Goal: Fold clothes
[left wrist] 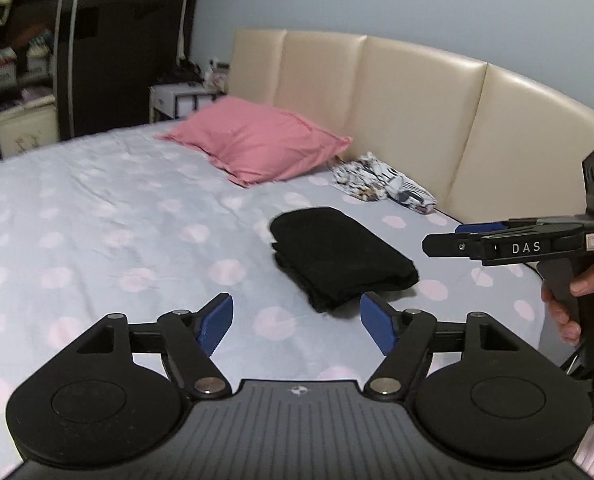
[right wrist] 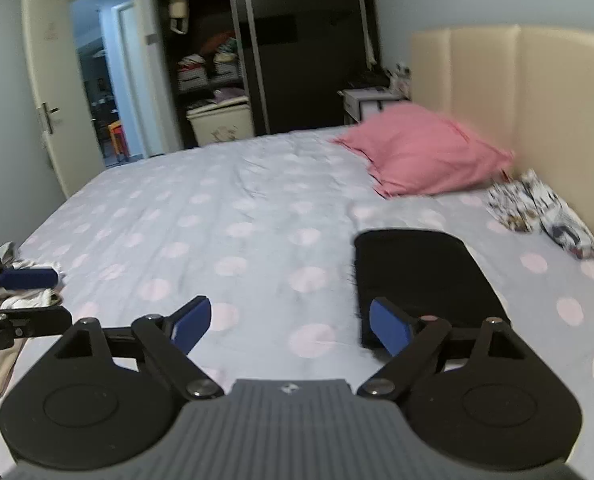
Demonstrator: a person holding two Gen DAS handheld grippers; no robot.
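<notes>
Black garment [left wrist: 341,256] folded, lies near pillow [left wrist: 257,148]. Left gripper [left wrist: 297,322], right gripper [right wrist: 291,326]: jaws apart, empty. Judged: next, fetch patterned garment [left wrist: 385,184] beside pillow.

Black garment [left wrist: 339,258], folded into a thick rectangle, flat on dotted bedsheet [left wrist: 97,220].

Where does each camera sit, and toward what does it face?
Left wrist: on the left gripper, jaws open, facing the headboard; the right gripper and a hand show.
Right wrist: on the right gripper, jaws open, facing the wardrobe and door; the left gripper shows at left.
Shared: folded black garment, pink pillow, patterned clothes.
</notes>
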